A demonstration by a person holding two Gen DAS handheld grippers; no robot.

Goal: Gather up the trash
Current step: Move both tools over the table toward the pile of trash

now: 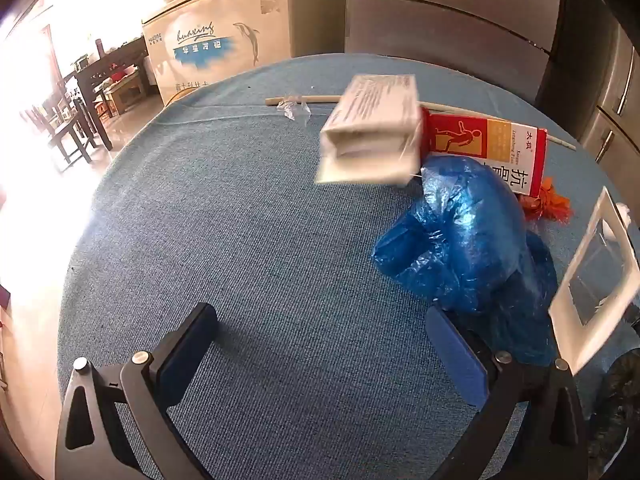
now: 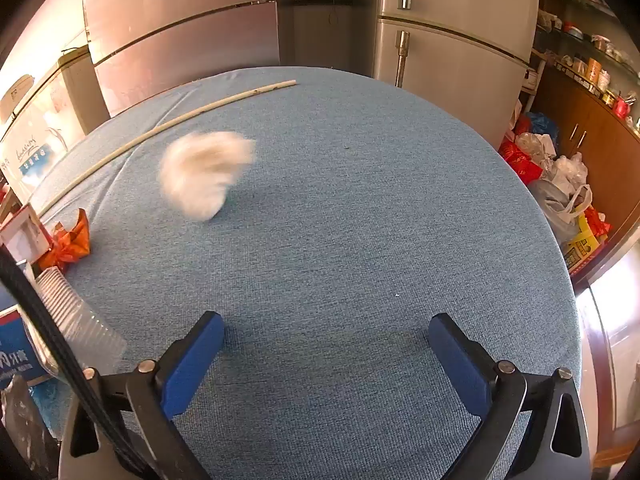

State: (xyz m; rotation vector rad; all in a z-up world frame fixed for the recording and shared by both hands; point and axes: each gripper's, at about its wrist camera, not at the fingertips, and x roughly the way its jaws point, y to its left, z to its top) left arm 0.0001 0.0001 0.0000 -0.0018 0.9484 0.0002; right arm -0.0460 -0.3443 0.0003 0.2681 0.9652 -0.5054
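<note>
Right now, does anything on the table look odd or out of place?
Yes. A white open-ended box and a white fluffy wad are both motion-blurred, unlike the sharp trash around them, so they seem to be moving.

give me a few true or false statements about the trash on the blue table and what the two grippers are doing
1. Both grippers are open and empty. True: the left gripper and the right gripper each show only the blue tablecloth between their fingers.
2. The blue plastic bag lies in front of the red box. True.
3. The white fluffy wad is clamped in the right gripper. False: it is blurred and well ahead of the gripper, apart from the fingers.
4. The long pale stick stands upright. False: it lies flat across the far part of the table.
5. The white open-ended box is sharp and clearly resting on the table. False: it is motion-blurred, and whether it touches the cloth cannot be told.
</note>
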